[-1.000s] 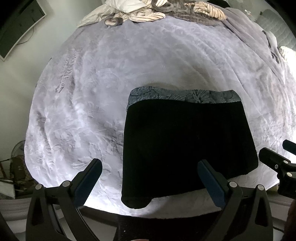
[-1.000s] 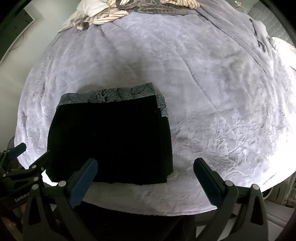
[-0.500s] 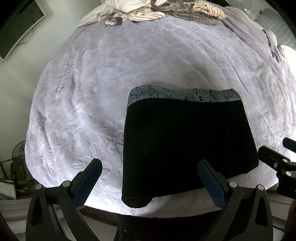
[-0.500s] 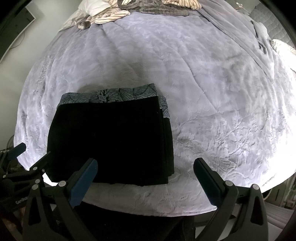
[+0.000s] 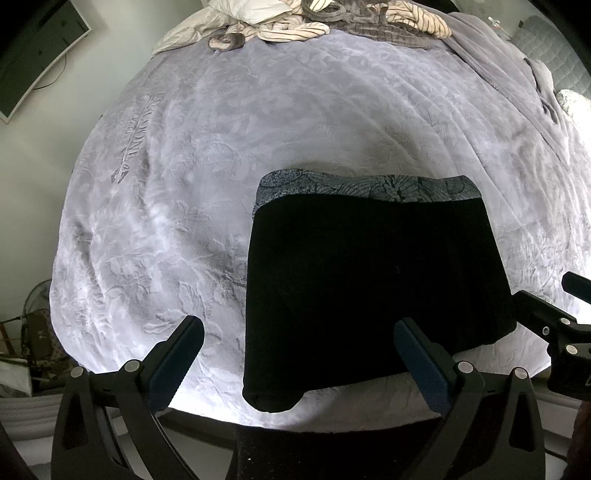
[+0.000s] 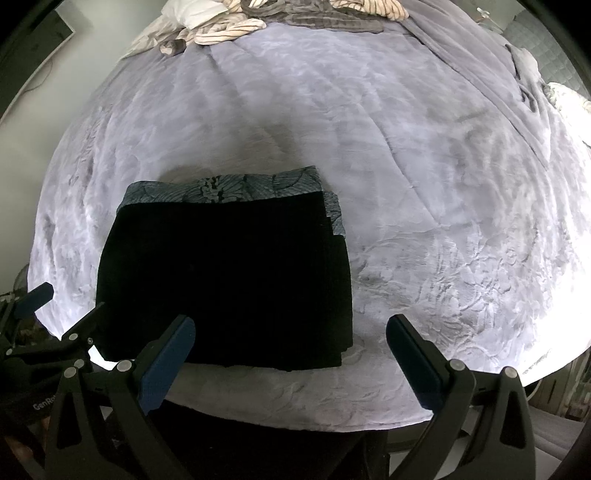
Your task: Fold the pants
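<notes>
The black pants (image 5: 369, 284) lie folded into a flat rectangle near the front edge of the bed, with a grey leaf-patterned waistband (image 5: 365, 186) along the far side; they also show in the right wrist view (image 6: 225, 277). My left gripper (image 5: 299, 332) is open and empty, held above the pants' near edge. My right gripper (image 6: 290, 330) is open and empty, just in front of the pants' right corner. The right gripper also shows at the right edge of the left wrist view (image 5: 554, 317), and the left gripper at the left edge of the right wrist view (image 6: 48, 314).
A lavender embossed blanket (image 5: 295, 110) covers the bed. Pillows and striped, grey clothes (image 5: 317, 18) are piled at the far end. A grey throw (image 6: 480, 55) lies along the far right. A wall screen (image 5: 33, 62) hangs left. Floor clutter (image 5: 33, 343) sits at lower left.
</notes>
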